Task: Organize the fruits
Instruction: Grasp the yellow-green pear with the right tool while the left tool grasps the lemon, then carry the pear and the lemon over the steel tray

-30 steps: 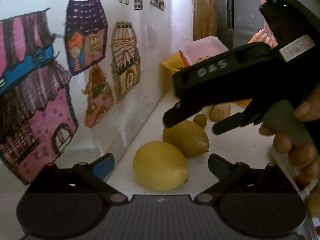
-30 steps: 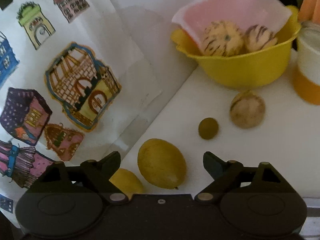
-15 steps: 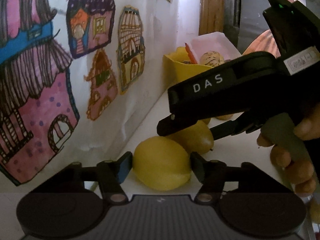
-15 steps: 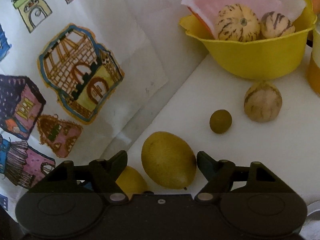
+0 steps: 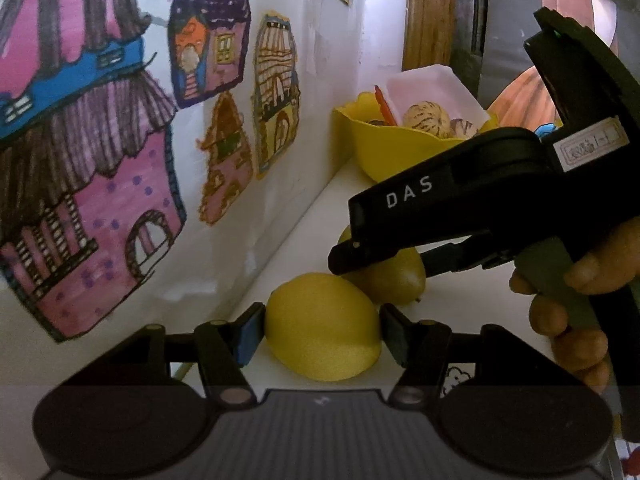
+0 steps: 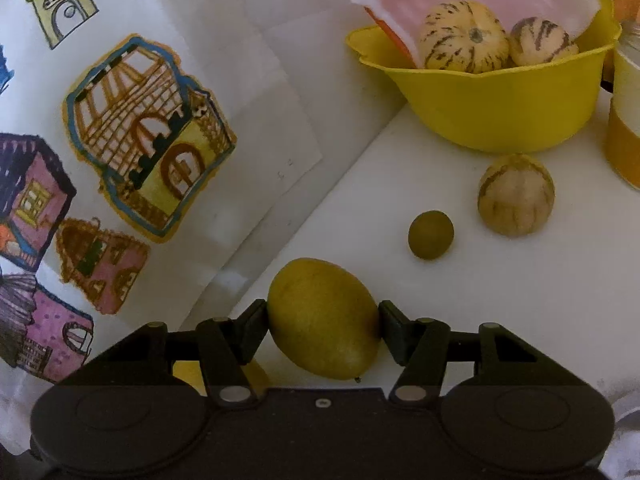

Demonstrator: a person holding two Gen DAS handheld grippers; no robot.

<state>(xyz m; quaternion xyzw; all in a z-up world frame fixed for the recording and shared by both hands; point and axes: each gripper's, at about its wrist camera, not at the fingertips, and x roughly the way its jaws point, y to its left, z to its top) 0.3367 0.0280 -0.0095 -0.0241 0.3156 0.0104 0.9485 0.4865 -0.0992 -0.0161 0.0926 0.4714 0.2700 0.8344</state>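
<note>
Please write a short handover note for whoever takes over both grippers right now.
Left gripper: jaws closed on the bright lemon, which sits on the white table by the wall.
Right gripper: jaws closed on the darker lemon, also on the table.
Yellow bowl at the back already holds two striped fruits.
Loose on the table: one striped fruit and a small green fruit.
Left to do, probably: carry both lemons to the bowl, then the two loose fruits.

White capital letters "DAS" run along the black body of the right gripper point(image 5: 404, 256), at three o'clock in the left wrist view; its white sticker point(image 5: 591, 145) is too blurred to read.
</note>
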